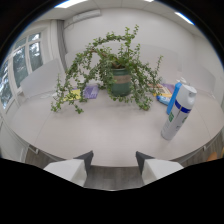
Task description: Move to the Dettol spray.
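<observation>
The Dettol spray (179, 112) is a tall white can with a blue band near its top and a white cap. It stands upright on the white table (100, 135), beyond my fingers and off to their right. My gripper (114, 159) is open, with nothing between its two white fingers. The fingertips hover just short of the table's near edge.
A potted plant (116, 75) with long trailing green branches stands in the middle of the table. Behind it lie a purple packet (91, 90) and colourful flat items (163, 93). A blue object (174, 97) leans just behind the spray. Windows (22, 62) line the left wall.
</observation>
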